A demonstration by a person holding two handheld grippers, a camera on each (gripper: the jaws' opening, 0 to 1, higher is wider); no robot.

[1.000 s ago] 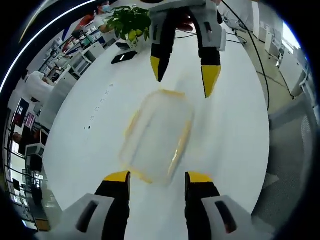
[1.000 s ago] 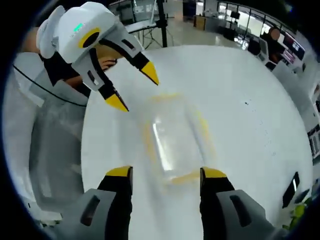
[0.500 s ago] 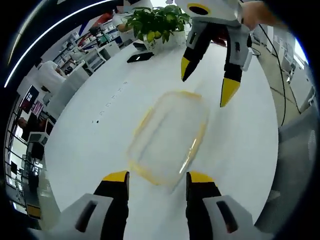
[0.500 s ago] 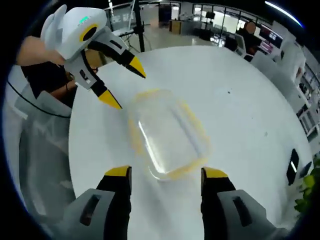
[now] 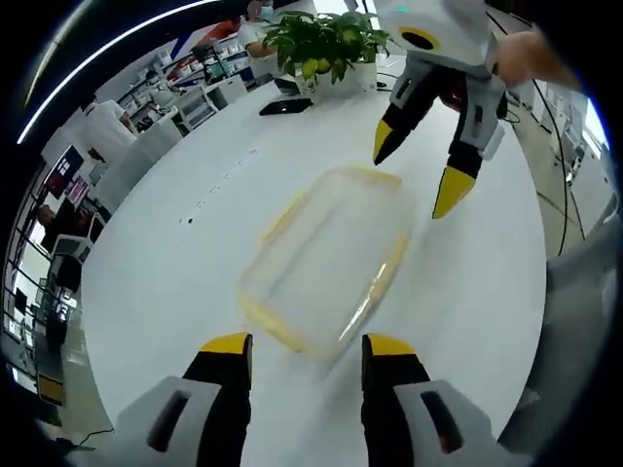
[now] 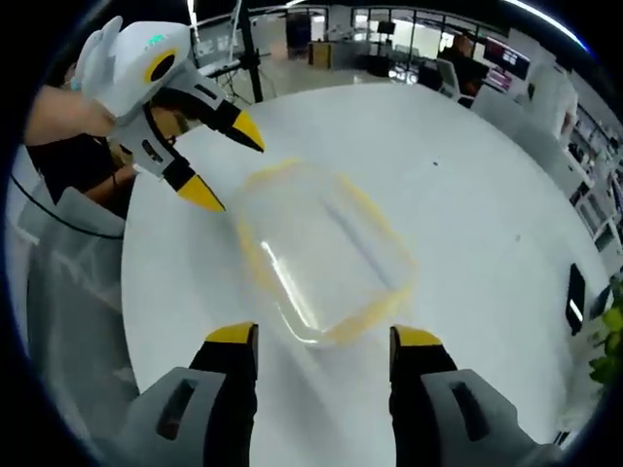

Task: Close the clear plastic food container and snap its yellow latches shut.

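Note:
A clear plastic food container [image 5: 326, 258] with yellow edges lies flat on the white round table [image 5: 165, 282]; motion blur hides its latches. My left gripper [image 5: 307, 345] stands open just short of its near end, nothing between the jaws. The right gripper [image 5: 419, 170] hangs open over the container's far end. From the right gripper view, the container [image 6: 321, 253] lies ahead of my open right gripper [image 6: 324, 336], and the left gripper [image 6: 219, 161] hovers open at the container's far left corner.
A potted green plant [image 5: 326, 44] and a dark phone [image 5: 282, 105] sit at the table's far side. Another dark phone [image 6: 576, 297] lies near the table's right edge. Office desks and people fill the background. A person's hand [image 6: 58, 112] holds the left gripper.
Both views have shifted and rolled with the hands. The container now sits slightly more angled in the views, and the opposite gripper has drifted a little; both stay open.

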